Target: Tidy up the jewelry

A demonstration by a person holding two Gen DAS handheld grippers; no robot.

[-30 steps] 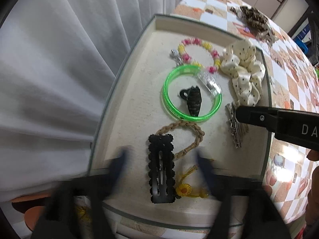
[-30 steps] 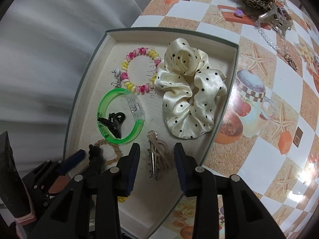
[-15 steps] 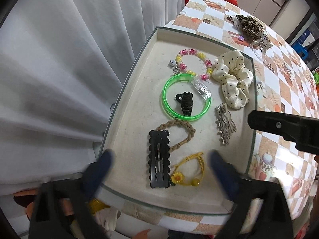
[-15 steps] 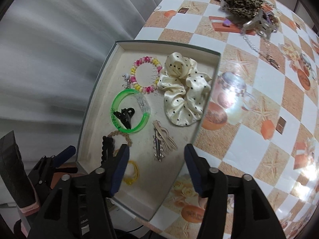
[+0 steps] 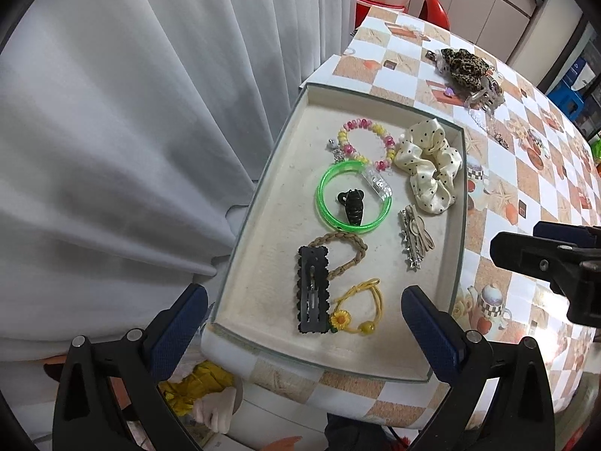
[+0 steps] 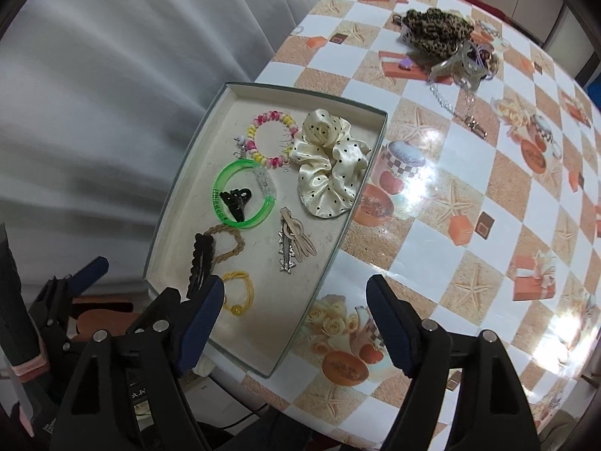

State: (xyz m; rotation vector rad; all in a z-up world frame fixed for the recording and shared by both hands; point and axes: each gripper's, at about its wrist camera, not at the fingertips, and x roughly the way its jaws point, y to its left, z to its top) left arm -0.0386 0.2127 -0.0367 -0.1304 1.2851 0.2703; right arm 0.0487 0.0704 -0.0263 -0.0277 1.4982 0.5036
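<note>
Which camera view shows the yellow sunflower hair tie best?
The left wrist view. There the yellow sunflower hair tie lies fully visible near the tray's front edge, flower and bead clear. In the right wrist view, the hair tie is partly hidden behind a finger of the right hand-held gripper; its flower is not visible.

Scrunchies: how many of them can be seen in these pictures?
2. The cream polka-dot scrunchie lies inside the tray, at its far right. The leopard-print scrunchie lies on the table beyond the tray, beside a pile that may hide more.

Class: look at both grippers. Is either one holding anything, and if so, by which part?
Nothing is held. The left gripper and right gripper are both open and empty above the tray.
</note>
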